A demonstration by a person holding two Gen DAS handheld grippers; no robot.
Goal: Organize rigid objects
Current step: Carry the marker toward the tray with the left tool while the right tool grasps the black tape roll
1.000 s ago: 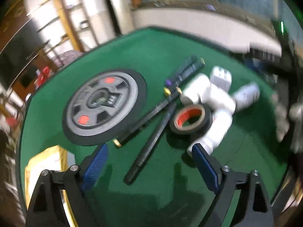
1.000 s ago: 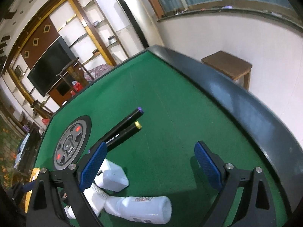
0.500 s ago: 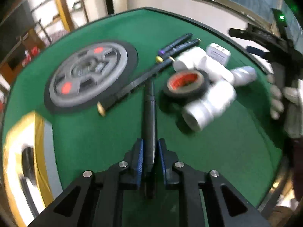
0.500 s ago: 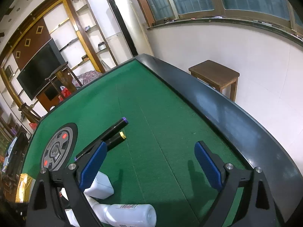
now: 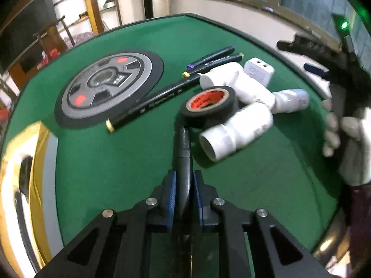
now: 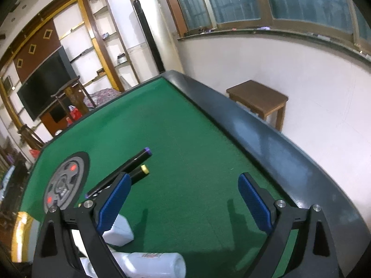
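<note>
**Gripping the black pen, left claw closed on its barrel**

Pinching the black pen [image 5: 183,148], your left claw [image 5: 183,193] has its blue pads tight on the barrel's near end. The far tip points at the black tape roll [image 5: 209,104], touching it or just short of it; can't tell which. Pen sits low over the green counter [image 5: 116,162]; whether it is clear of the felt isn't visible.

Handling, judged: pen is light, stiff, smooth and round, so it may twist or slide in the pads. Hold is far back from the middle, so the long free end could swing. Lift gently and keep the tip off the tape roll.

Nearby: white pipe fitting [image 5: 234,136] just right of the pen, black markers [image 5: 150,103] left of the roll, white charger [image 5: 258,70] beyond.

Your right claw [image 6: 185,205] stands wide, nothing between the pads, over bare felt; white bottle [image 6: 150,264] lies below it.
</note>
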